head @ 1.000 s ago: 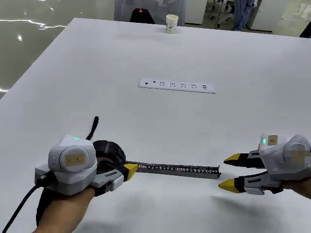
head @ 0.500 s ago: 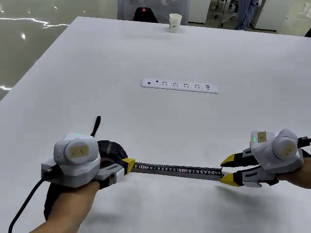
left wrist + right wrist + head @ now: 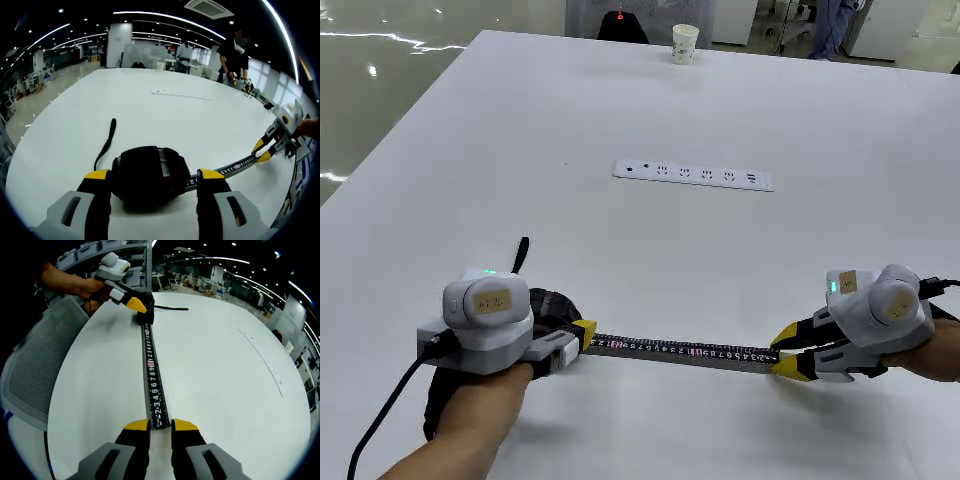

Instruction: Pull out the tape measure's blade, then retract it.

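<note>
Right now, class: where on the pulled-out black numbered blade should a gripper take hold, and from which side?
Grip the blade at its free end, coming lengthwise from the side away from the black case. It lies flat on the white table, so jaws close across its edges.

I note the tape measure [image 3: 145, 172], a round black case, on the white table [image 3: 620, 250], clamped between the jaws of the left gripper [image 3: 155, 176]. Its dark numbered blade [image 3: 151, 375] lies extended, straight and flat, tip pinched by the right gripper [image 3: 161, 426].
</note>
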The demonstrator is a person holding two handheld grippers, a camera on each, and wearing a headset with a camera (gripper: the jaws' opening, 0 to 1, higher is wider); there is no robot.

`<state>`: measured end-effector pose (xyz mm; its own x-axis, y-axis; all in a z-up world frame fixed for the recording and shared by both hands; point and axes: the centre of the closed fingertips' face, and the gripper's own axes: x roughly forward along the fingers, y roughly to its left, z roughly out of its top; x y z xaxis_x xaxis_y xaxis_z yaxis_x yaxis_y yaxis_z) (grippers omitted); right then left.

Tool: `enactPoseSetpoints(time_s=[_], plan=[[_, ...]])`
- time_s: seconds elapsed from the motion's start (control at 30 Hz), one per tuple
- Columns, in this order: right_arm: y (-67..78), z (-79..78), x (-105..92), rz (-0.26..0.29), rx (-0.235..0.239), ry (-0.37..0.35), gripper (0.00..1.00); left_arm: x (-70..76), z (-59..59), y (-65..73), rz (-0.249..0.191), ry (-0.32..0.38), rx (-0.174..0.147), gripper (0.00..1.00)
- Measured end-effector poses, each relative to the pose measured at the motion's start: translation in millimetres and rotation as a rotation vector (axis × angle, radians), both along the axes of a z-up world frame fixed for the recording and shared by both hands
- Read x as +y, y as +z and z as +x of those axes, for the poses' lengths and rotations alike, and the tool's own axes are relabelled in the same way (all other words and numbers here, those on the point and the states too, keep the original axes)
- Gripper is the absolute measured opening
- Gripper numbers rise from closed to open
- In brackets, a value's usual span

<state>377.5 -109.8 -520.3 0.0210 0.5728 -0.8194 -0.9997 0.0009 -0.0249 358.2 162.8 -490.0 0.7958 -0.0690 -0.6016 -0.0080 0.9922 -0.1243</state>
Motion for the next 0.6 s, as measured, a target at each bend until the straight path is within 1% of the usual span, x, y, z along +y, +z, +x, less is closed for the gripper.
enactPoseSetpoints(time_s=[0.3,0.43,0.6], plan=[[-1.6,-0.3,0.5,-0.017,-0.003,0.04,0.12,1.4,2.0,-2.4,-0.002,0.023,0.012,0.64],[-1.4,-0.1,0.3,-0.025,0.0,0.036,0.11,3.1,3.4,-3.6,-0.002,0.039,0.018,0.63],[-1.8,-0.1,0.5,-0.034,-0.002,0.034,0.11,3.5,4.7,-5.4,-0.005,0.049,0.023,0.64]])
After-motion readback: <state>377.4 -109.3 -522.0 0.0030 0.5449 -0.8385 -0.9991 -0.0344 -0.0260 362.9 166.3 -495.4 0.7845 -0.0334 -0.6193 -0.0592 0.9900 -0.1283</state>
